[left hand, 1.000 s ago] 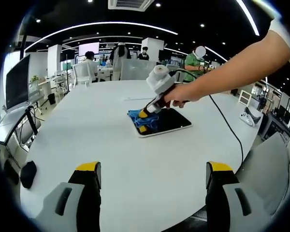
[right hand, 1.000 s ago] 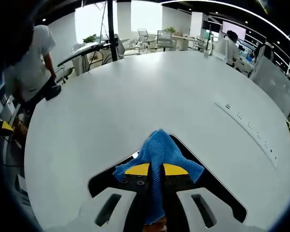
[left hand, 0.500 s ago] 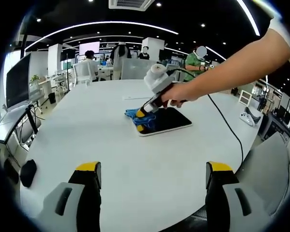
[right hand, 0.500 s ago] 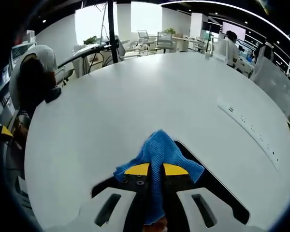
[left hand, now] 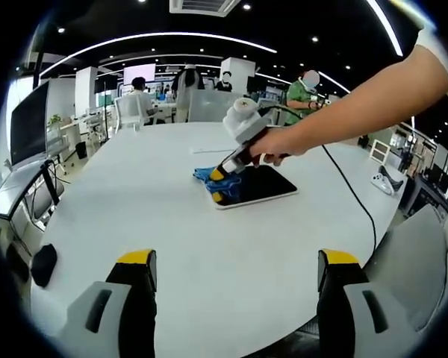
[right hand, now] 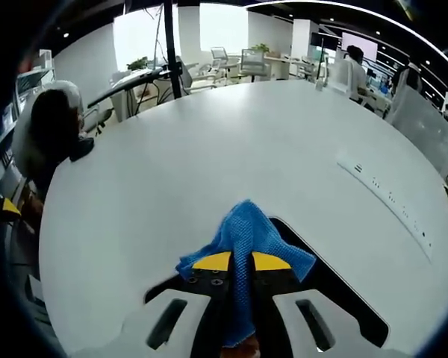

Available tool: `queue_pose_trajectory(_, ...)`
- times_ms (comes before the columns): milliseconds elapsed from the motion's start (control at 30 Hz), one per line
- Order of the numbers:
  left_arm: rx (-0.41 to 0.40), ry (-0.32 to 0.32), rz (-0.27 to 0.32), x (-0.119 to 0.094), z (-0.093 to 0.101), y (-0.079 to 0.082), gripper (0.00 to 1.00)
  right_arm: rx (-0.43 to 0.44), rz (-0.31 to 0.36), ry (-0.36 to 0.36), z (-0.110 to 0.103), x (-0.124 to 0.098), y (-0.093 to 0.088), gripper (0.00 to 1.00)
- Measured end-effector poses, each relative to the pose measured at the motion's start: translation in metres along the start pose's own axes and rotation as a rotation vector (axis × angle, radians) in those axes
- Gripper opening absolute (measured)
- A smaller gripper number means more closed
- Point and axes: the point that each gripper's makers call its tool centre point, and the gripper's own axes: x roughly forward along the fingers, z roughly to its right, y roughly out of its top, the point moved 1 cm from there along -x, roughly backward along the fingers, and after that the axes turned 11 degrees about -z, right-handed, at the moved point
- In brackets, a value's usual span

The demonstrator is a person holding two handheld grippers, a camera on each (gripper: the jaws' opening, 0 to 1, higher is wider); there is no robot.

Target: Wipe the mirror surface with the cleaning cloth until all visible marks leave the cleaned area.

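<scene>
Cloth pinned at the mirror's corner, open table all around

Mirror (left hand: pixel 255 186) lies flat a little right of centre in the left gripper view, a dark slab with a pale rim, on a wide white table (left hand: pixel 149 216). Its near edge sits well back from the table's front edge — a broad bare stretch of tabletop fills the lower half of that view. On the mirror's left corner the blue cloth (left hand: pixel 209 177) bunches, spilling just over the rim onto the table. The right gripper (left hand: pixel 218 186) comes down on it from the upper right, held by a hand (left hand: pixel 276 143) on a bare arm; its yellow tips are pressed together on the cloth.

In the right gripper view the same gripper (right hand: pixel 240 262) rises from the bottom centre, jaws closed with the cloth (right hand: pixel 245 231) pinched between them and fanning out ahead. The mirror (right hand: pixel 336 287) shows dark on both sides of the jaws, and its far corner ends just past the cloth. Beyond it the table (right hand: pixel 209 149) runs bare to its curved far edge at the top.

The left gripper (left hand: pixel 235 261) stands at the bottom of its own view, jaws spread wide, well apart from the mirror and holding nothing.

A black cable (left hand: pixel 351 190) crosses the table right of the mirror. No writing can be read.
</scene>
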Motion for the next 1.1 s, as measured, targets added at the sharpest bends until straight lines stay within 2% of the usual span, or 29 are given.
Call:
queue_pose_trajectory(33,-0.002,0.0,0.002,-0.001,0.0,0.0,0.9,-0.001,0.001,-0.002,0.002,0.0,0.001,0.04)
queue_pose_trajectory(100,0.0,0.003,0.002,-0.002,-0.001,0.0,0.9,-0.012,0.017,-0.018,-0.008,-0.008,-0.003,0.04)
queue_pose_trajectory(333,-0.004,0.009,0.004,-0.003,-0.005,-0.001,0.9,-0.023,0.015,-0.011,-0.011,-0.009,-0.005,0.04)
queue_pose_trajectory(433,0.003,0.011,0.001,-0.003,-0.004,-0.001,0.9,-0.022,0.015,-0.01,-0.018,-0.013,-0.011,0.04)
queue_pose_trajectory(1100,0.012,0.0,0.017,-0.002,-0.001,0.004,0.9,-0.023,0.011,0.007,-0.032,-0.017,-0.016,0.04)
